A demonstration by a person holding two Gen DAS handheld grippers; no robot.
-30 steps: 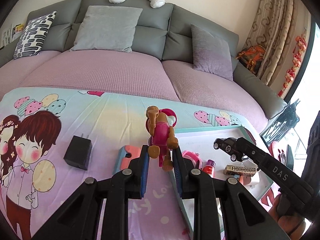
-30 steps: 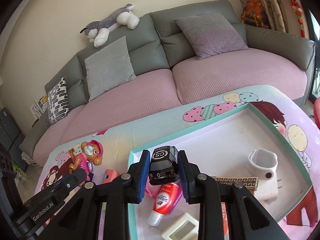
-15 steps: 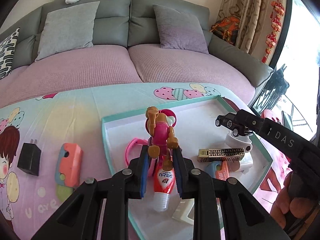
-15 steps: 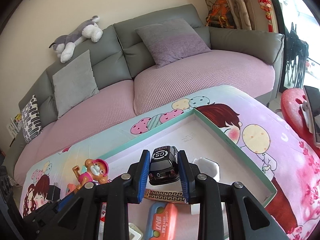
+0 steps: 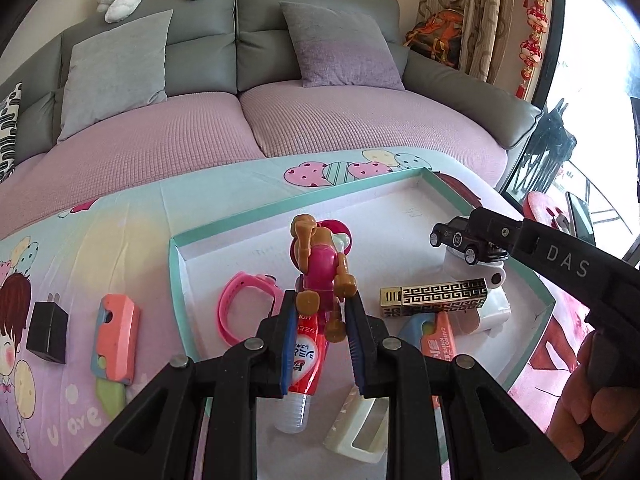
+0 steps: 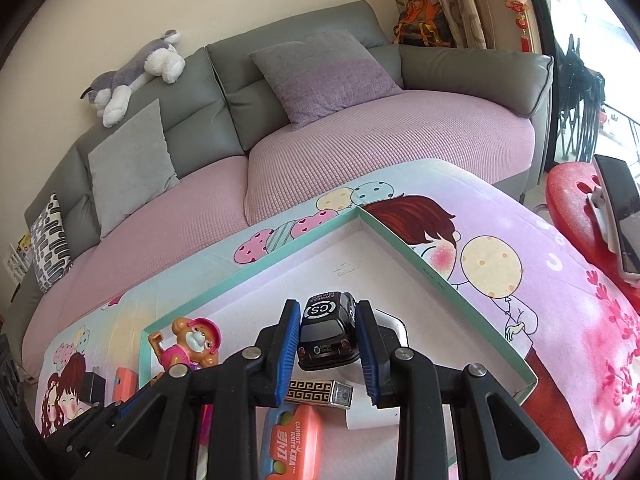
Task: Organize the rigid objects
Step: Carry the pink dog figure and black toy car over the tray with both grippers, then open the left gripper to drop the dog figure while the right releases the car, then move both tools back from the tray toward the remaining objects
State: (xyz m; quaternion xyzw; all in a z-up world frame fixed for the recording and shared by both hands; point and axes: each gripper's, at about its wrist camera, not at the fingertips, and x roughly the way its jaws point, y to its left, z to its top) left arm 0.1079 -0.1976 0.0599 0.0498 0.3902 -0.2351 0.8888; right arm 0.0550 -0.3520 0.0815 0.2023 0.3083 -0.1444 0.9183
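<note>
Our left gripper [image 5: 320, 312] still clamps the pup figure [image 5: 322, 264], now hanging above the tray [image 5: 176, 264] nearer its middle. At 2 o'clock, our right gripper [image 6: 328, 336] keeps pinching the black car [image 6: 328, 332], shifted toward the tray's far corner.

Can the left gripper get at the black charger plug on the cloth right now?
Probably not yet. The left gripper is shut on the pink dog figure over the tray, so it must let that go first. The black charger plug lies uncovered outside the tray beside the orange carrot knife.
</note>
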